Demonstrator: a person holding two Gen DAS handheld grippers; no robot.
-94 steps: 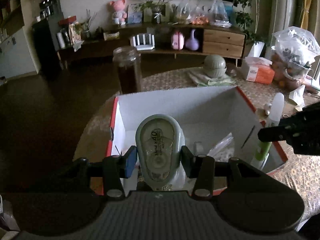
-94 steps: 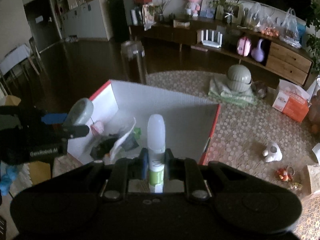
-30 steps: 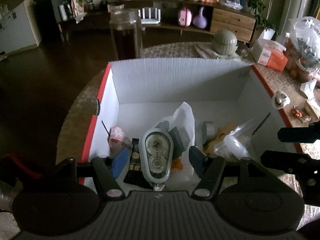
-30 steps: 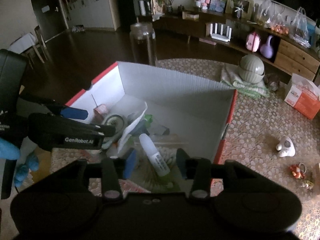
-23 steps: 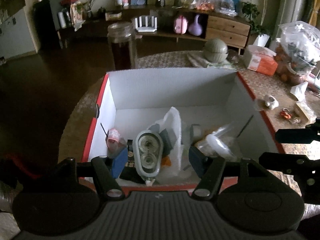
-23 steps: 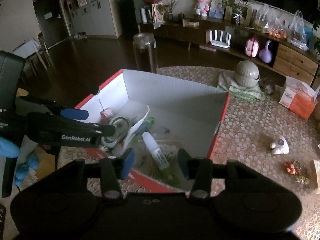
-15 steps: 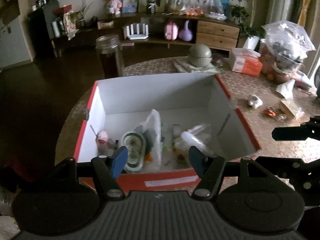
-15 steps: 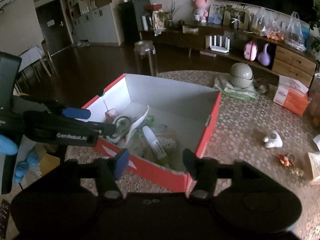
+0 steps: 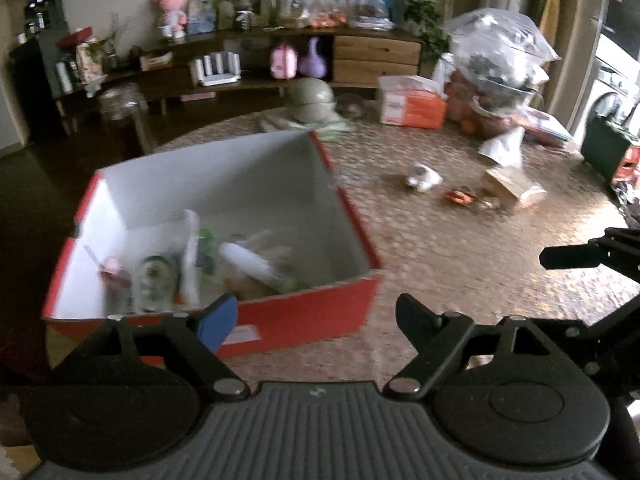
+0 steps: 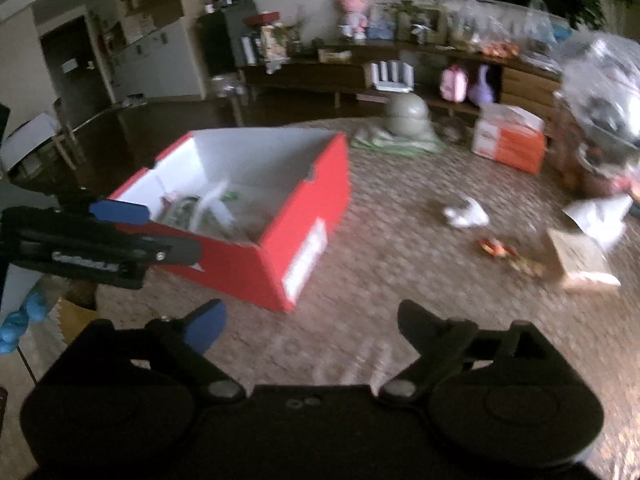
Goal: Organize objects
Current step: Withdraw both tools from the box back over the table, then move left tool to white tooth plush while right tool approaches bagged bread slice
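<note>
Left wrist view: left gripper (image 9: 316, 314) jaws wide apart, just been opening, nothing between them.
Box: red box (image 9: 304, 316) ahead-left of the left gripper, on the desk (image 9: 460, 248).
Box contents: correction tape (image 9: 150, 280) and white bottle (image 9: 248, 260) lying inside.
Right wrist view: right gripper (image 10: 310, 320) jaws wide apart, just been opening, empty; box ahead-left.

Orange tissue box (image 9: 412, 102), pink plush (image 9: 172, 12)
</note>
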